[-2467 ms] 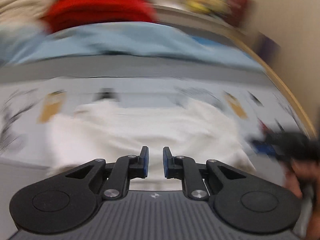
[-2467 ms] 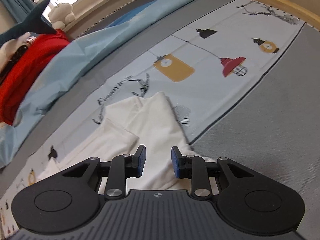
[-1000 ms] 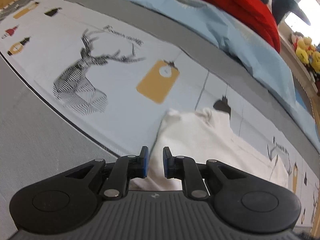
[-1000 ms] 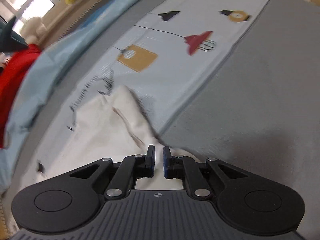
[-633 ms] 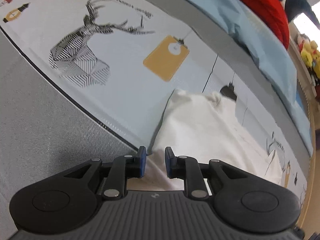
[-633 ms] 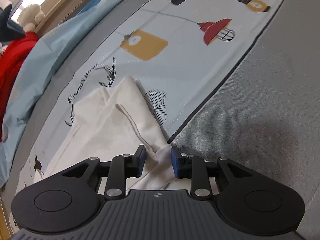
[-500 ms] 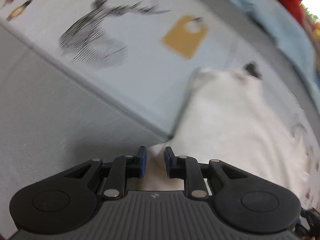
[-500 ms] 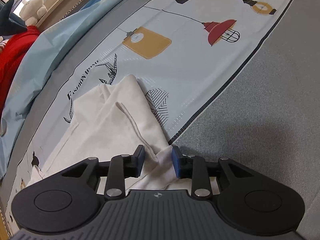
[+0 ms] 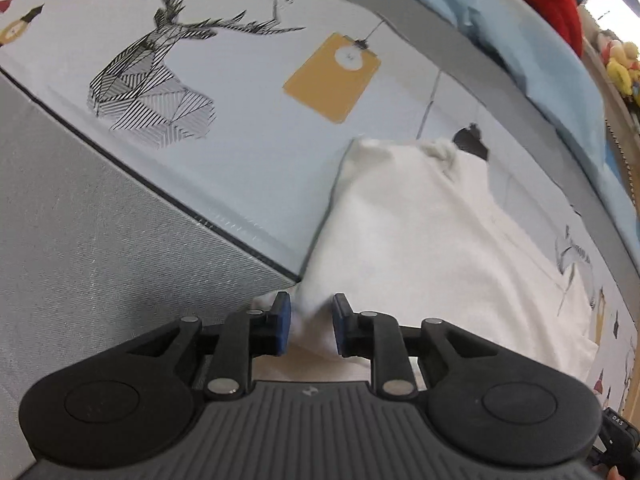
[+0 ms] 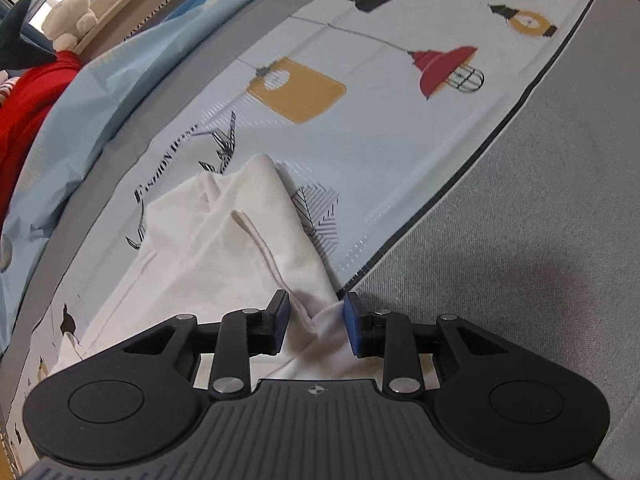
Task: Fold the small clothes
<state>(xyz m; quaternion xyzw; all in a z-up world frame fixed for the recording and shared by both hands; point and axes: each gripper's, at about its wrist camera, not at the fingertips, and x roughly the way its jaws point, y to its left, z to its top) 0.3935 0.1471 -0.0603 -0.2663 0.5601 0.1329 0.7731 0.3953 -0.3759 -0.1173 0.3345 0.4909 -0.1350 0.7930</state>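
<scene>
A small white garment (image 9: 420,232) lies flat on a pale printed mat (image 9: 248,140), its near edge reaching onto the grey bedding. My left gripper (image 9: 309,322) points down at the garment's near left corner. Its jaws are opening, and a bunched ridge of the white cloth stands between the blue pads (image 9: 283,316) without being squeezed. In the right wrist view the same garment (image 10: 224,240) shows a folded seam. My right gripper (image 10: 314,320) is open over the near right corner, with a loose tuck of cloth between its pads (image 10: 352,318).
Grey bedding (image 9: 80,264) runs along the mat's near side (image 10: 540,240). A light blue sheet (image 10: 92,92) and a red blanket (image 10: 24,120) lie beyond the mat. Plush toys (image 10: 68,20) sit by the window, and a wooden bed edge (image 9: 628,152) curves at far right.
Both grippers sank toward the garment's near corners. The right jaws went from nearly shut to wide apart, letting the corner slacken. The left jaws have spread a little around the cloth ridge.
</scene>
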